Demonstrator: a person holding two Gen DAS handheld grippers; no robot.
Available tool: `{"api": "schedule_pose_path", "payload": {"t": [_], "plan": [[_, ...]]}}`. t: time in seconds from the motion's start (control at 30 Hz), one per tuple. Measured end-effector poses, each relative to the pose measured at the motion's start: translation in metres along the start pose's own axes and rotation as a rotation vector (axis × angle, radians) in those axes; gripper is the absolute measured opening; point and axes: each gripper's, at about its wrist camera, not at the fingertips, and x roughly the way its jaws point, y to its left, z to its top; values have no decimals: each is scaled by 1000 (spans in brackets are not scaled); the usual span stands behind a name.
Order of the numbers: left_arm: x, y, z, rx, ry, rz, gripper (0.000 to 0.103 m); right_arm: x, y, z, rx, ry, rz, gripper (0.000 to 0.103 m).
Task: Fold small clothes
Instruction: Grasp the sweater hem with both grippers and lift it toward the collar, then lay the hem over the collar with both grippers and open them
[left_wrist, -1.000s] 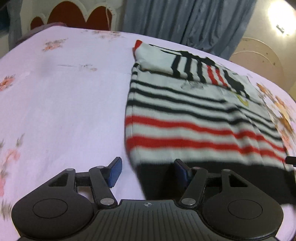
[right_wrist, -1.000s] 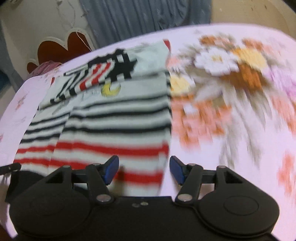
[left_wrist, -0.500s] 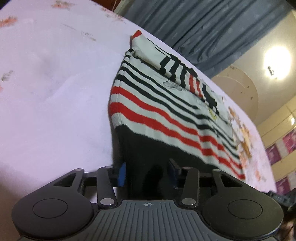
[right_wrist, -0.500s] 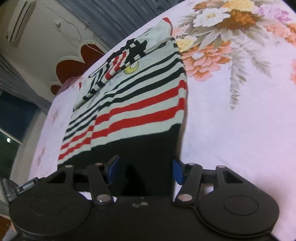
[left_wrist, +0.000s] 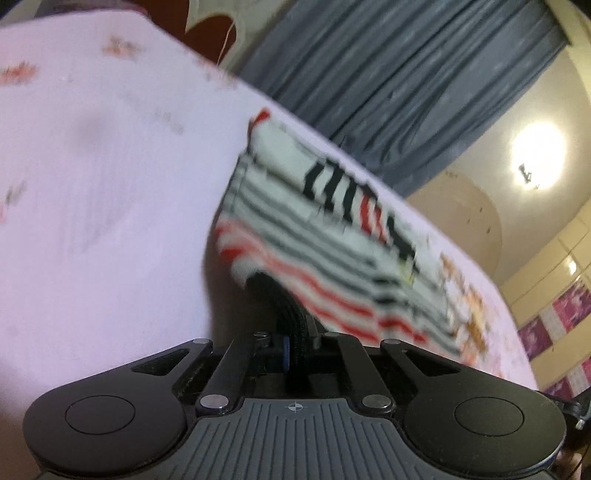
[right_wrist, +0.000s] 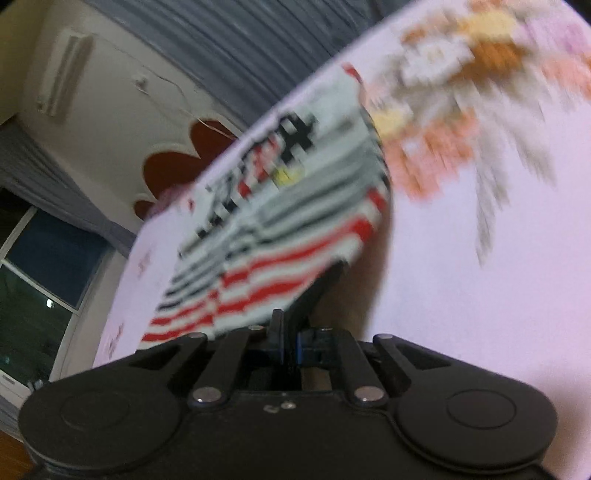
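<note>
The striped sweater (left_wrist: 332, 254) lies on a bed, on a pale pink bedsheet (left_wrist: 92, 192) with flower prints. Its long axis runs away from both cameras: the black hem band is nearest, then red stripes, then black stripes, and at the far end a folded sleeve lies across the body. That far end points toward the grey curtain (left_wrist: 388, 85) and the red scalloped headboard (right_wrist: 173, 162).

On the left, the left tool (left_wrist: 295, 350) is clamped shut on the black hem at the sweater's near left corner, which rises off the sheet in a bunched ridge. Bare sheet spreads to its left.

On the right, the right tool (right_wrist: 290, 347) has its jaws closing on the hem at the near right corner, with the black fabric pinched between the blue pads and lifted. The sweater (right_wrist: 295, 229) stretches away to the left of this corner; a large printed bouquet (right_wrist: 461, 92) covers the sheet to its right. A wall air conditioner (right_wrist: 66, 74) and a dark window (right_wrist: 40, 280) show beyond. Nothing lies on the sweater. Both views are blurred.
</note>
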Motion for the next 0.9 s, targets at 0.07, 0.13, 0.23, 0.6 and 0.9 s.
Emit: {"api": "schedule_pose_path", "payload": {"t": [0.07,0.13,0.23,0.6,0.9], "plan": [[5,-3,21,0,-33,-20,5,4,5,19,-3,-35,6,6],[18,-7,47,-9,-59,-42,5,12,11,41,-14,-61,3,6],[50,-16,89,2,-85,-59,5,34,20,78,-21,-78,-16,6],[211,-34,216,96,-26,-20,5,165,-8,208,99,-63,-59,6],[300,-36,242,197,3,5,6,270,-50,244,162,34,-136,10]]}}
